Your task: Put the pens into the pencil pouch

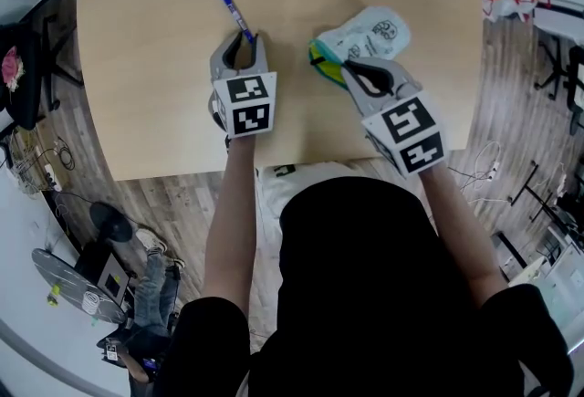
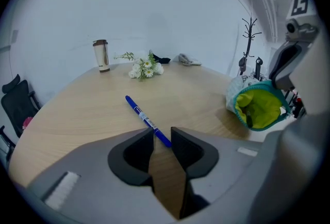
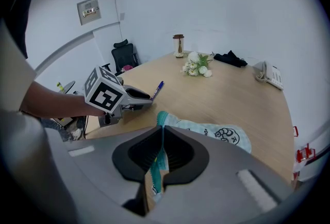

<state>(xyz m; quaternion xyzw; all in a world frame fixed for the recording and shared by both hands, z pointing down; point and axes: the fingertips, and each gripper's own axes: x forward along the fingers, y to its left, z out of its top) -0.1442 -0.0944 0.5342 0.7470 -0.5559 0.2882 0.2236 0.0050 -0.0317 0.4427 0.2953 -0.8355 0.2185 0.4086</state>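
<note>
**Left claw at the pen's tail, pouch mouth waiting on the right**

My left claw (image 2: 162,133) has its jaws apart. The near end of the blue pen (image 2: 144,117) sits right in the gap between the tips, and neither pad is pressing on it as far as I can see. From that gap the pen runs flat on the table (image 1: 155,67) toward the upper left of the left gripper view. Its long axis is close to in line with my jaws rather than square across them. Over on the right of the head view, my right claw (image 3: 160,130) is clamped on the teal rim of the pencil pouch (image 3: 216,133). The yellow-green mouth gapes toward my left claw. The left claw is plainly the nearer one to the pen. I reckon the job is a pinch on this end, then a short swing rightward into that mouth.
</note>
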